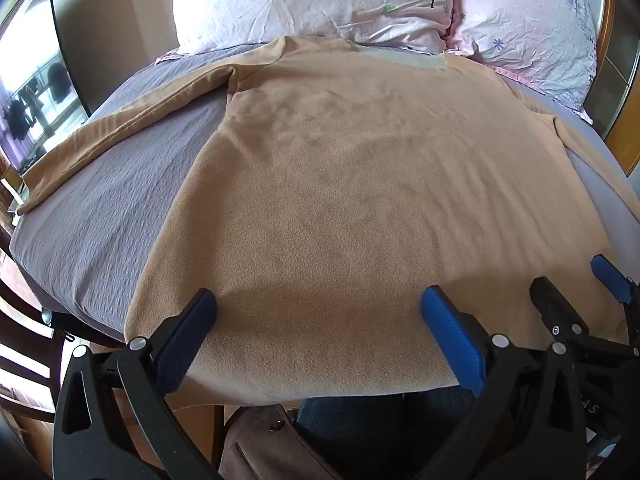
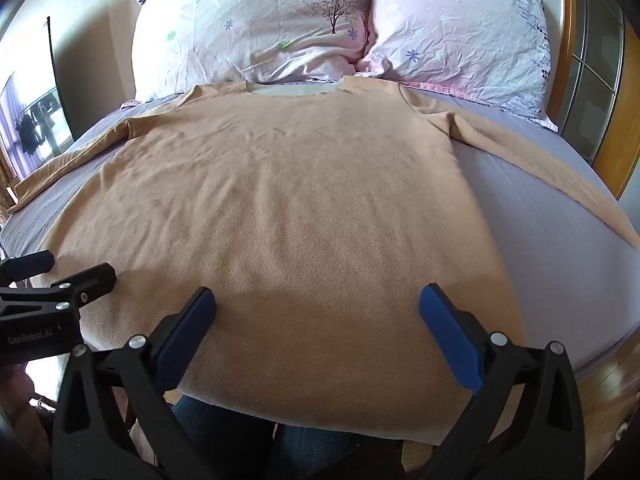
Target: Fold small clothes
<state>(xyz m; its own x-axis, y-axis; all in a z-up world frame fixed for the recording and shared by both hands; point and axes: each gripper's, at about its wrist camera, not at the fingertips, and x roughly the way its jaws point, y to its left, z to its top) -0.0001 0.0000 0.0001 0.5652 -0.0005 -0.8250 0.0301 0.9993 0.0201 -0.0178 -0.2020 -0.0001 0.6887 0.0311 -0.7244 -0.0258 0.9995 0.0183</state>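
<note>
A tan long-sleeved shirt (image 1: 340,184) lies flat on the bed, collar toward the pillows, hem hanging over the near edge. Its sleeves spread out to both sides. It also shows in the right wrist view (image 2: 304,200). My left gripper (image 1: 318,304) is open and empty, its fingers over the hem on the shirt's left part. My right gripper (image 2: 318,304) is open and empty over the hem on the right part. The right gripper also shows in the left wrist view (image 1: 576,280), and the left gripper in the right wrist view (image 2: 64,268).
The bed has a grey-purple sheet (image 1: 100,208), also seen in the right wrist view (image 2: 560,240). Two floral pillows (image 2: 256,28) (image 2: 460,32) lie at the head. A wooden headboard (image 2: 632,80) is at right, a window (image 1: 28,92) at left. Blue-jeaned legs (image 1: 380,420) are below the hem.
</note>
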